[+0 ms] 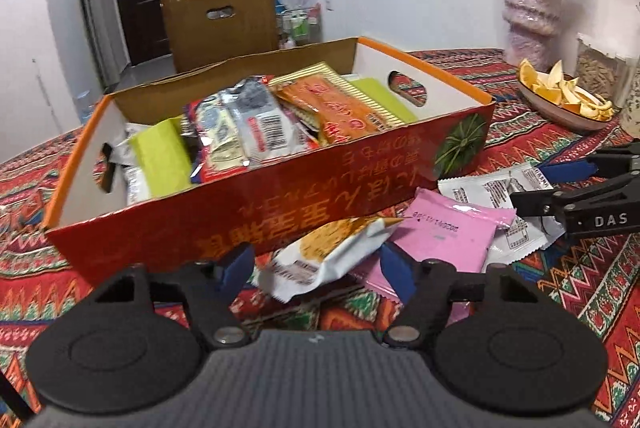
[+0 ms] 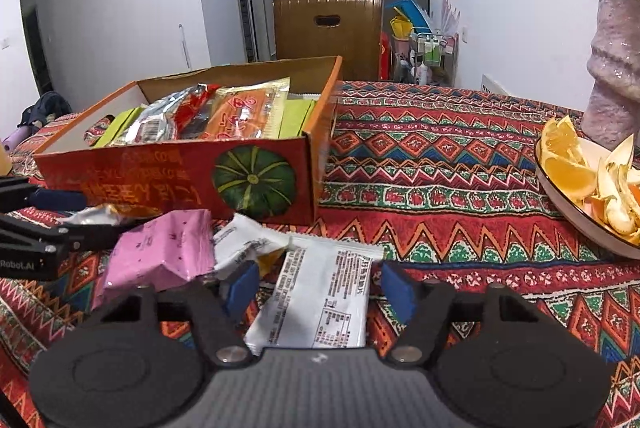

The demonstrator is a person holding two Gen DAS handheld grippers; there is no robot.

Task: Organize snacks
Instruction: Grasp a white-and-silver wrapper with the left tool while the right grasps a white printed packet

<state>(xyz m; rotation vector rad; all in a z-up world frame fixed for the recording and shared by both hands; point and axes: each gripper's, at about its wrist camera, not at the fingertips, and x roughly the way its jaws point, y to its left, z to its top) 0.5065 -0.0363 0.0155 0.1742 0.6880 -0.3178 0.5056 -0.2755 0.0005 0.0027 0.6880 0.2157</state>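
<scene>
A red cardboard box (image 1: 280, 195) (image 2: 168, 171) holds several snack packets. Loose packets lie on the cloth in front of it. In the left wrist view, a white-and-orange biscuit packet (image 1: 320, 260) lies between the open fingers of my left gripper (image 1: 316, 268), with a pink packet (image 1: 448, 236) and a white packet (image 1: 496, 187) to its right. My right gripper (image 2: 318, 288) is open around a white printed packet (image 2: 320, 300); the pink packet (image 2: 164, 248) lies to its left. Neither gripper holds anything.
A patterned tablecloth (image 2: 440, 155) covers the table. A bowl of orange peel and slices (image 2: 592, 187) (image 1: 564, 99) sits at the right, a pink vase (image 1: 532, 11) behind it. A brown chair back (image 2: 328, 27) stands beyond the table.
</scene>
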